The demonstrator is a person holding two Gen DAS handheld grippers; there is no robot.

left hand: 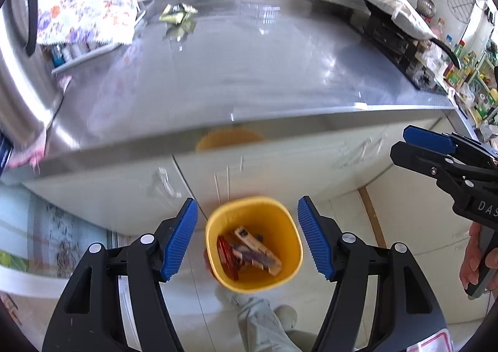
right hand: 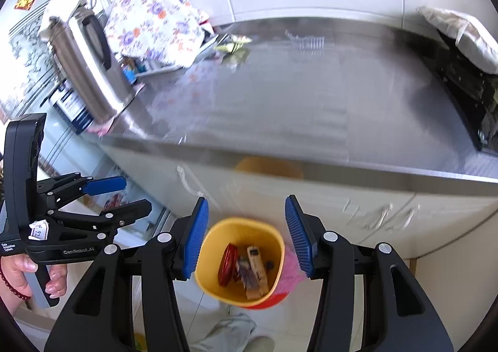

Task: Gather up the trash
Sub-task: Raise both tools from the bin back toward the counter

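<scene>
A yellow bin (left hand: pixel 280 227) (right hand: pixel 214 258) stands on the floor in front of the cabinet, holding a red round lid and several box-like wrappers. My left gripper (left hand: pixel 247 205) hangs high above it, open and empty. Beside it my right gripper (right hand: pixel 247 201) is likewise open with nothing between its pads. Each gripper shows in the other's view: the right gripper (left hand: pixel 401 141) at the right edge, the left gripper (right hand: pixel 137 194) at the left. A crumpled yellow-green wrapper (left hand: pixel 177 12) (right hand: pixel 233 43) and a clear plastic tray (left hand: pixel 261 11) (right hand: pixel 306 40) lie at the back of the steel counter (left hand: pixel 249 71).
A steel jug (right hand: pixel 90 71) and a floral cloth (left hand: pixel 81 0) over a rack occupy the counter's left end. A black stove (left hand: pixel 395 37) under a white cloth fills the right end. A person's trouser leg and shoe (left hand: pixel 264 321) stand by the bin.
</scene>
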